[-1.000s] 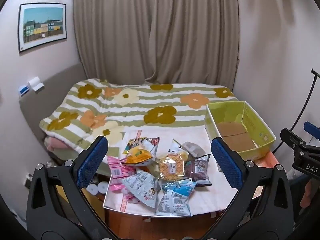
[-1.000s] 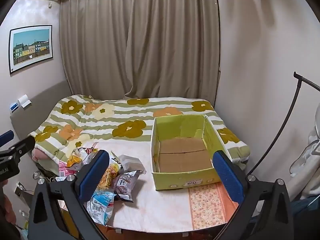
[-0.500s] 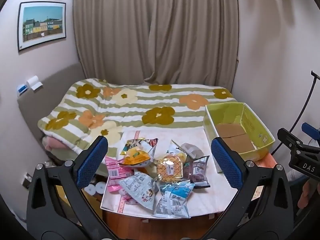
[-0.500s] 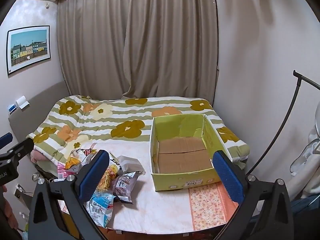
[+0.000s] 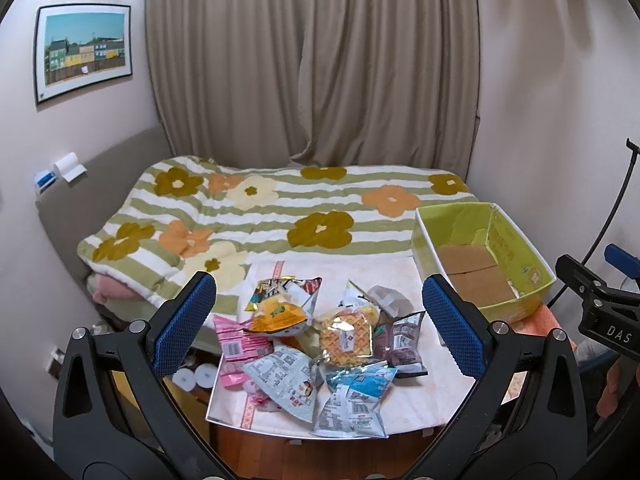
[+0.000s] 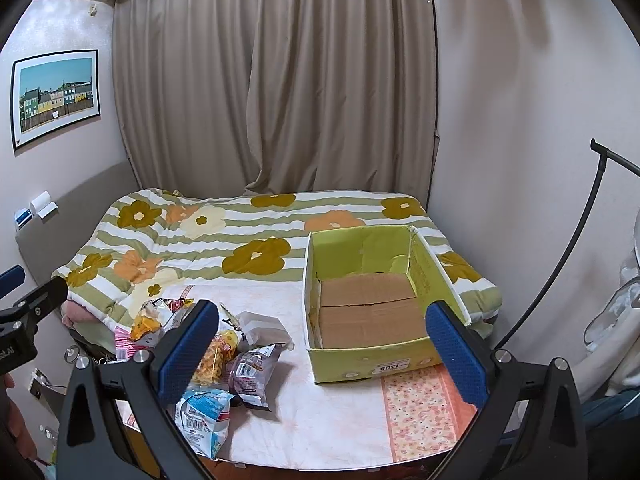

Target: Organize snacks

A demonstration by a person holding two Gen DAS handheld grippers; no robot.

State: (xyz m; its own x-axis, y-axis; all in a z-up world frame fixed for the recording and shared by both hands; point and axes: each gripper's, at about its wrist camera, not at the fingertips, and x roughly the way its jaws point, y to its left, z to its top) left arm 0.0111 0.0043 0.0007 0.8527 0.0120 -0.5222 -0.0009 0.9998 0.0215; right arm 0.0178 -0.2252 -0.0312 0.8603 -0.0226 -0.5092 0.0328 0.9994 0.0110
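Change since a second ago: both views have shifted only slightly; the snack pile and box sit a little lower in the left-wrist picture, and nothing on the table has been picked up.
Left gripper (image 5: 318, 332): black frame, blue textured pads, jaws spread wide, holding nothing, hovering above the snacks.
Right gripper (image 6: 322, 354): same build, jaws wide apart and empty, framing the box's near wall.
Snacks: a loose heap of crinkly plastic packets (image 5: 320, 344) at lower centre, among them a clear waffle-patterned packet (image 5: 345, 338), a pink packet (image 5: 236, 346), a blue-and-white packet (image 5: 354, 400) with barcodes, and a purple packet (image 6: 252, 372).
Box: an open yellow-green cardboard box (image 6: 374, 364) with a brown floor, right of the heap, with nothing inside.
Writing: a white label on the box front, upside down, seems to read "1308"; "DAS" on the black frame at right edge.
Table: a pale peach floral cloth (image 6: 320, 412).
Behind: a green-striped flowered quilt (image 5: 280, 208).
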